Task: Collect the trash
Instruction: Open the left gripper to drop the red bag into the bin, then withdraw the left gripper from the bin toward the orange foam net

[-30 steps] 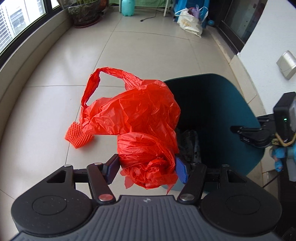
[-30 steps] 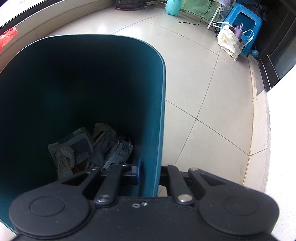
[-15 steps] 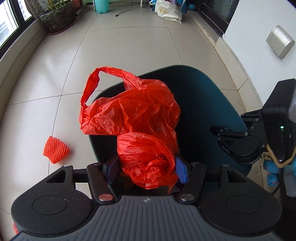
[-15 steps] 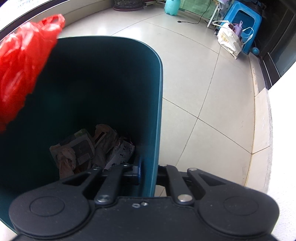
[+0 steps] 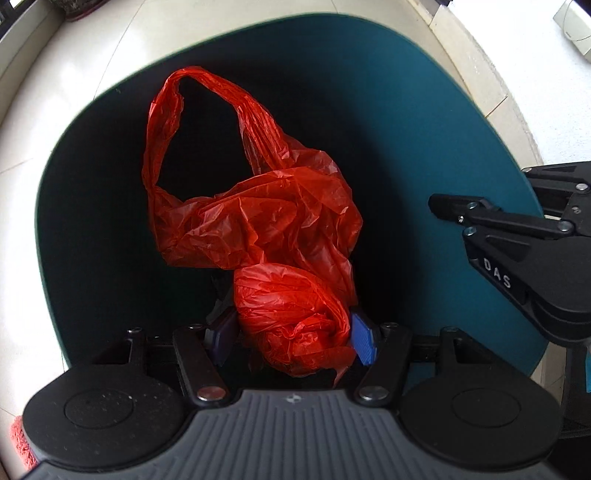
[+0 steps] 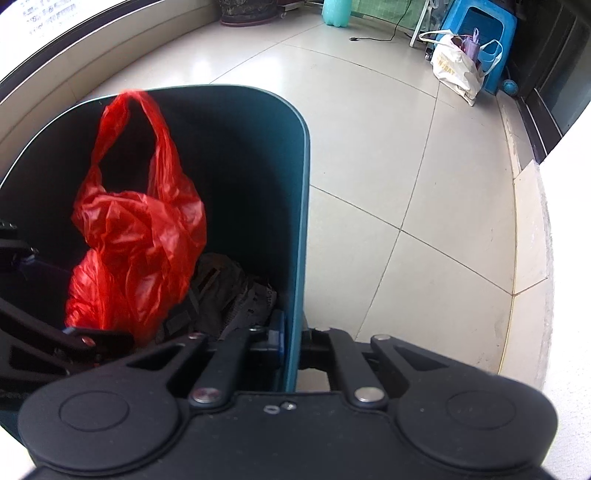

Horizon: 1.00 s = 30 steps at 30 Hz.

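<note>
My left gripper (image 5: 291,338) is shut on a crumpled red plastic bag (image 5: 258,236) and holds it inside the mouth of the dark teal bin (image 5: 461,122). The bag (image 6: 136,229) also shows in the right wrist view, hanging in the bin above crumpled paper trash (image 6: 229,291) at the bottom. My right gripper (image 6: 291,339) is shut on the bin's right wall (image 6: 297,221), one finger inside and one outside. The right gripper also shows at the right of the left wrist view (image 5: 517,240).
Pale tiled floor (image 6: 388,177) surrounds the bin. A white tote bag (image 6: 456,68) and a blue stool (image 6: 480,26) stand at the far right, a teal bottle (image 6: 336,11) and a plant pot (image 6: 247,11) at the back. A white wall (image 6: 569,258) is close on the right.
My left gripper has carried the red bag over the bin's rim and down into its opening. The red mesh scrap on the floor has left the view. The right gripper has kept its hold.
</note>
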Tool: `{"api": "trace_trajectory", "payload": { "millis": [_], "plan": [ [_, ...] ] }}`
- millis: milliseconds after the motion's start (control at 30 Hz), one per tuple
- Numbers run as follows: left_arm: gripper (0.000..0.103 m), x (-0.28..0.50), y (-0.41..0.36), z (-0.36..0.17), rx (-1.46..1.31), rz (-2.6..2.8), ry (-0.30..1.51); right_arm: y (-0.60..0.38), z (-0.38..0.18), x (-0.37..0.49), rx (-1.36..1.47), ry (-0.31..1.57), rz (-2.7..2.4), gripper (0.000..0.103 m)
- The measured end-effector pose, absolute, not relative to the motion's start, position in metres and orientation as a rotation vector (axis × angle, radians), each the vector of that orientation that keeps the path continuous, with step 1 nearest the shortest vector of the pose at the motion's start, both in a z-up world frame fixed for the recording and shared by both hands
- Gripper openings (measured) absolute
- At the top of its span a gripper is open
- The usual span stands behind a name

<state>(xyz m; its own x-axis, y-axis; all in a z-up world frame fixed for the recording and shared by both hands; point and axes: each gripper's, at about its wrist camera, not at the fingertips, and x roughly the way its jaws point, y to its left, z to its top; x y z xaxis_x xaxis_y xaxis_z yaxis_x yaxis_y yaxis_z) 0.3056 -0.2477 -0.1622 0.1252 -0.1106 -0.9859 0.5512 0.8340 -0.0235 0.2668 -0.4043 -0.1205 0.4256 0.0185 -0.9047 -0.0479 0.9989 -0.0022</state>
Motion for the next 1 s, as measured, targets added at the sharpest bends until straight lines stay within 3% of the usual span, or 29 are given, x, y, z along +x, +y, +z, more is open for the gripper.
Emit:
{"api": "trace_trajectory", "payload": {
  "millis": [600,1000],
  "plan": [
    [0.073,0.304,-0.237,-0.152,0.339,-0.587,1.349,-0.404,-0.121,0.261,-0.029,1.122,0.049,0.004],
    [0.073,0.301,-0.185,-0.083,0.288,-0.564,1.198,-0.402,-0.120,0.260,-0.036,1.118,0.052,0.004]
  ]
}}
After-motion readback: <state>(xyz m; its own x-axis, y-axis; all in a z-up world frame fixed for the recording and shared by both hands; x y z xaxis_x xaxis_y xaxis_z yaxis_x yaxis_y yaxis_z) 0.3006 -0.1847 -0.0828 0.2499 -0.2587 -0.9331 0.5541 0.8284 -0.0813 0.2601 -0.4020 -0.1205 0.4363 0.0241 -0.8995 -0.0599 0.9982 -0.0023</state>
